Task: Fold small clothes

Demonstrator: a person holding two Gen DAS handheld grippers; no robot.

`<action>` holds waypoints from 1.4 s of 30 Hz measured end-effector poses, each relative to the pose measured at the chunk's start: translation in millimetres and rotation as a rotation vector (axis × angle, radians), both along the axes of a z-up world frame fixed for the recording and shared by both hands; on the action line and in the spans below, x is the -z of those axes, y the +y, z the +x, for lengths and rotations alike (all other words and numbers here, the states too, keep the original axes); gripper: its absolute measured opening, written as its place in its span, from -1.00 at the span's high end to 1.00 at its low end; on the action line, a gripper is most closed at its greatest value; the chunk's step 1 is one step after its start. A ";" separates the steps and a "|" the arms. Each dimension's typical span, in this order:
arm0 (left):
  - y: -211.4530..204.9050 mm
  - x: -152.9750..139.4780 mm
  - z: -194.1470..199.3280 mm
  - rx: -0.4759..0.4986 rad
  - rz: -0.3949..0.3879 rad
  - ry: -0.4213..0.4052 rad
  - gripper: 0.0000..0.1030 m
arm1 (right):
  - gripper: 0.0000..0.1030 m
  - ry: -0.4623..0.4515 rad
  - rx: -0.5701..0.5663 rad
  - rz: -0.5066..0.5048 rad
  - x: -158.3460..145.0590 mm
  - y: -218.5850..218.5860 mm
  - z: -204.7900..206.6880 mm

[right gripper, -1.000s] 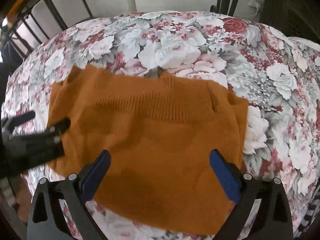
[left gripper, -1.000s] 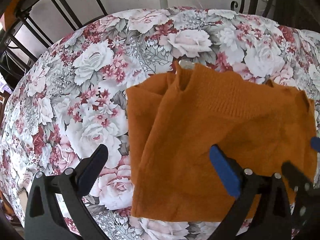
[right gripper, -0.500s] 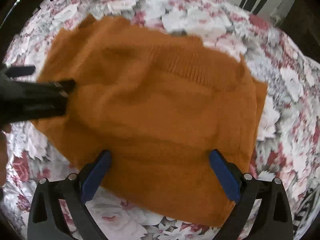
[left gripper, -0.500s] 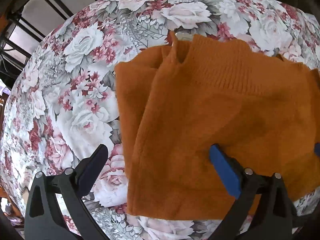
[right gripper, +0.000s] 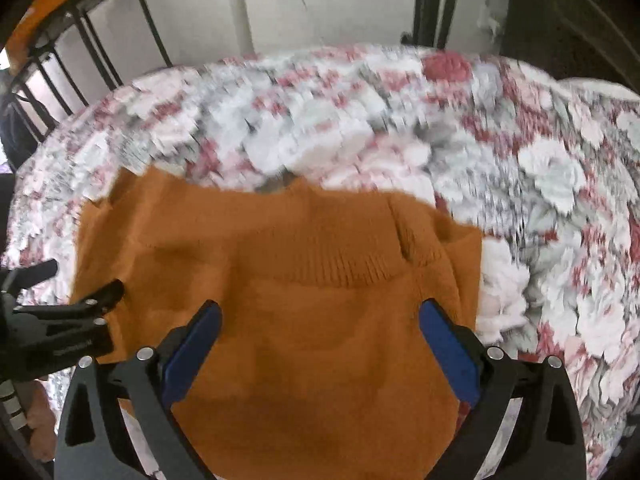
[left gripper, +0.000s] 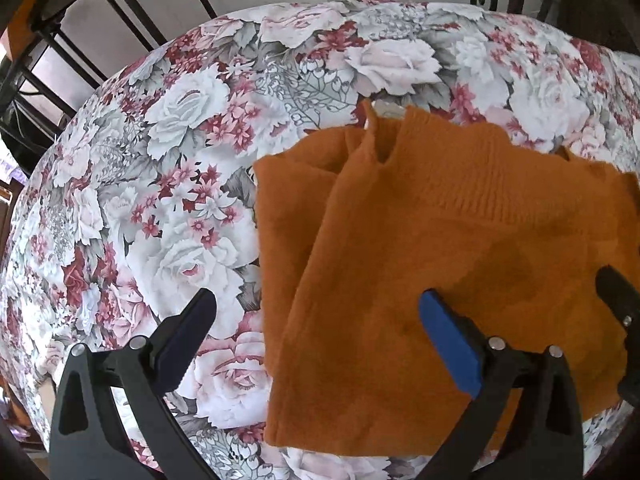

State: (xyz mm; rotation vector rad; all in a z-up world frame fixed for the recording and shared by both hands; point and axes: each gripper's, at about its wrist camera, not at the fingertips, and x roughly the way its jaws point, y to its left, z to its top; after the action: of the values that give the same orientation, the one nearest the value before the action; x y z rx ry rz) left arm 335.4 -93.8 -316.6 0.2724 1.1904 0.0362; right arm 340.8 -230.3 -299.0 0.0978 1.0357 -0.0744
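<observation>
An orange knit sweater (left gripper: pixel 440 248) lies folded on the floral tablecloth (left gripper: pixel 180 184), sleeves tucked in, ribbed band toward the far side. It also shows in the right wrist view (right gripper: pixel 304 304). My left gripper (left gripper: pixel 316 332) is open and empty, hovering over the sweater's near left edge. My right gripper (right gripper: pixel 320 340) is open and empty above the sweater's near middle. The right gripper's finger (left gripper: pixel 616 296) shows at the right edge of the left wrist view; the left gripper (right gripper: pixel 60 316) shows at the left of the right wrist view.
The round table's floral cloth (right gripper: pixel 540 184) extends around the sweater. Black metal chair backs (left gripper: pixel 80 40) stand at the far left and behind the table (right gripper: pixel 432 4). A pale wall is beyond.
Both grippers have drawn back and tilted up from the sweater. The right wrist view is blurred by motion. The sweater has not moved.
</observation>
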 end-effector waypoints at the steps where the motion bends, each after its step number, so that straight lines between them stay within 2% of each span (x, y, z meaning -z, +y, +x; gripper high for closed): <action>1: 0.6 -0.2 0.6 -0.001 -0.007 -0.005 -0.92 | -0.93 -0.020 -0.005 -0.001 -3.0 -0.3 1.1; 3: 0.5 0.7 -0.3 0.000 -0.014 -0.014 -0.92 | -0.93 -0.023 -0.008 -0.019 -2.3 1.0 3.6; 4: -0.1 3.3 -0.3 0.002 -0.009 -0.009 -0.92 | -0.93 0.009 -0.006 -0.031 4.0 1.3 6.2; 6: -0.2 13.3 -0.4 0.001 0.002 0.017 -0.92 | -0.93 0.145 -0.025 -0.070 32.4 1.5 17.5; 8: 2.1 17.8 0.1 -0.009 -0.011 0.029 -0.92 | -0.93 0.101 -0.042 -0.083 32.2 2.5 13.1; 13: 11.4 20.5 4.3 -0.044 -0.073 0.068 -0.92 | -0.93 0.106 -0.036 -0.080 29.9 1.6 12.0; 17: 25.3 16.5 9.7 -0.074 -0.141 0.092 -0.92 | -0.93 0.051 -0.044 -0.101 31.7 6.0 3.6; 18: 28.7 10.9 10.8 -0.079 -0.156 0.072 -0.92 | -0.93 0.063 -0.046 -0.093 31.1 6.7 2.7; 20: 34.0 -8.0 12.6 -0.076 -0.175 -0.021 -0.92 | -0.93 0.104 -0.030 -0.054 21.1 2.3 12.3; 21: 33.6 -12.5 14.4 -0.068 -0.174 -0.046 -0.92 | -0.93 0.084 0.007 -0.024 11.6 -3.1 15.6; 23: 29.2 -15.0 24.2 -0.054 -0.177 -0.053 -0.92 | -0.93 0.037 0.074 0.034 -2.3 -15.0 19.8; 27: 6.5 -14.7 33.2 -0.013 -0.244 -0.049 -0.91 | -0.93 0.027 0.137 0.139 -6.6 -35.2 22.4; 29: -12.9 -8.0 31.9 0.031 -0.197 -0.053 -0.91 | -0.93 0.021 0.170 0.130 -3.0 -39.8 22.0; 30: -19.2 -3.3 32.8 0.042 -0.159 -0.054 -0.91 | -0.93 0.050 0.192 0.093 3.7 -40.2 24.6; 31: -24.2 9.2 34.2 0.047 -0.107 -0.032 -0.92 | -0.93 0.098 0.209 0.059 13.4 -40.5 28.2; 32: -25.8 17.0 34.9 0.041 -0.096 -0.007 -0.92 | -0.93 0.181 0.216 0.018 32.4 -39.8 32.3; 33: -23.8 23.0 35.7 0.021 -0.103 0.011 -0.92 | -0.93 0.182 0.194 0.003 40.6 -38.2 32.0; 34: -21.3 21.5 35.2 -0.001 -0.119 0.009 -0.92 | -0.93 0.137 0.177 0.001 39.2 -37.8 26.6; 36: -23.7 6.5 31.9 0.002 -0.120 -0.028 -0.90 | -0.93 0.139 0.178 0.044 33.4 -43.1 23.9; 38: -31.1 -17.2 24.9 0.060 -0.157 -0.111 -0.90 | -0.93 0.187 0.185 0.081 27.0 -50.1 30.5; 40: -40.1 -34.4 16.5 0.118 -0.209 -0.176 -0.91 | -0.93 0.133 0.217 0.100 13.0 -57.5 25.7; 41: -46.1 -35.8 14.3 0.143 -0.205 -0.186 -0.91 | -0.93 0.118 0.223 0.096 9.9 -58.7 24.6; 42: -53.2 -29.7 14.6 0.159 -0.164 -0.177 -0.91 | -0.93 0.121 0.221 0.086 10.1 -58.0 24.3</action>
State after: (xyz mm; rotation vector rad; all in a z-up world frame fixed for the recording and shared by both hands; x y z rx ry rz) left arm 350.0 -147.0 -286.9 0.2140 0.9864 -0.1727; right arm 365.1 -288.4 -309.1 0.2887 1.1466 -0.2387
